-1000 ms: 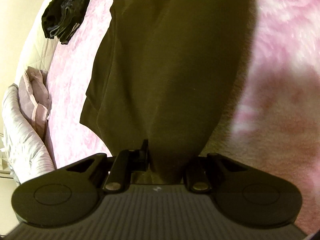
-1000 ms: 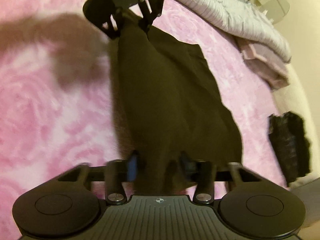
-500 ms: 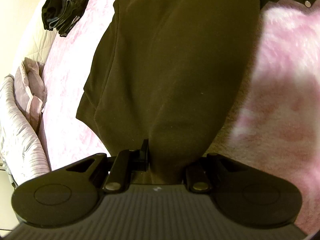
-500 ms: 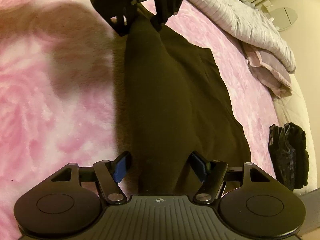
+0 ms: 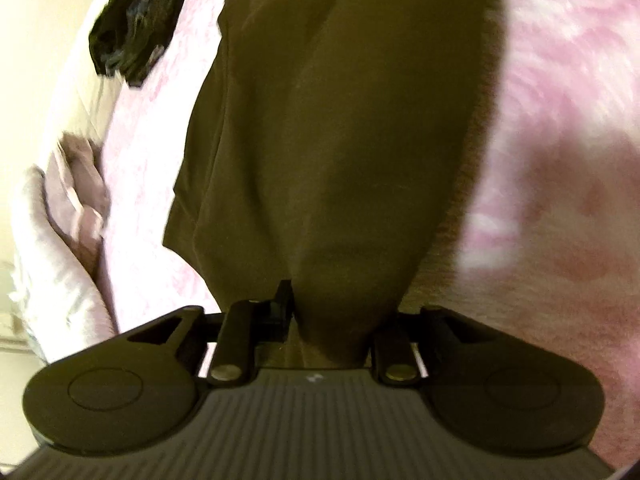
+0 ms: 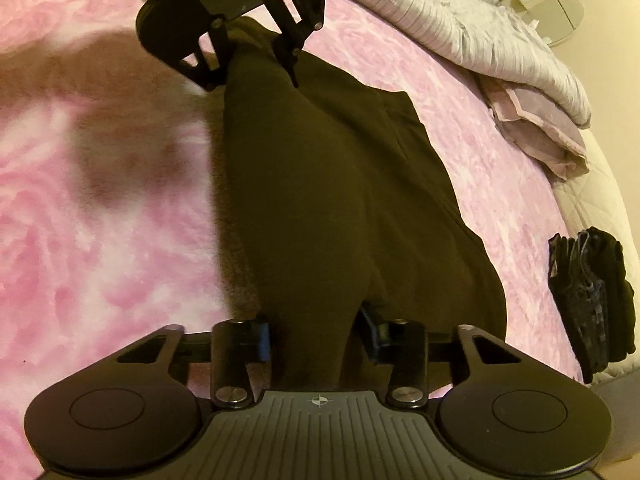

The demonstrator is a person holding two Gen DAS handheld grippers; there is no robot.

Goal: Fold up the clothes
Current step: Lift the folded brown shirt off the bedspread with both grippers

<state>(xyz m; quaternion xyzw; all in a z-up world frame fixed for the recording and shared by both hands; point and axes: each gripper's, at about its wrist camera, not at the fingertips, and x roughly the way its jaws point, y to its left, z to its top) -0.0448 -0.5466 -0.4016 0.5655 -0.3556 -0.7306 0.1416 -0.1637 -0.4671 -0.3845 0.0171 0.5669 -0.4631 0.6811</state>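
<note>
A dark brown garment [image 6: 328, 200] hangs stretched between my two grippers above a pink fuzzy blanket [image 6: 100, 240]. In the right wrist view my right gripper [image 6: 316, 332] is shut on a bunched end of the cloth, blue pads [image 6: 262, 338] pressing its sides. At the far end, my left gripper [image 6: 256, 60] pinches the other end. The left wrist view shows the same garment [image 5: 340, 140] running away from my left gripper [image 5: 340, 304], which is shut on it; the cloth hides its right finger. One loose side of the garment droops onto the blanket [image 5: 132, 200].
A folded pile of black clothes [image 6: 592, 300] [image 5: 136, 24] lies near the bed's edge. A grey striped pillow [image 6: 460, 28] and a lilac folded cloth [image 6: 536, 132] sit at the head of the bed. Pink blanket stretches wide on the other side.
The right jaws, wider half a second ago, have narrowed on the cloth. The left gripper looks nearer and lower in the right wrist view. The garment stays held at both ends.
</note>
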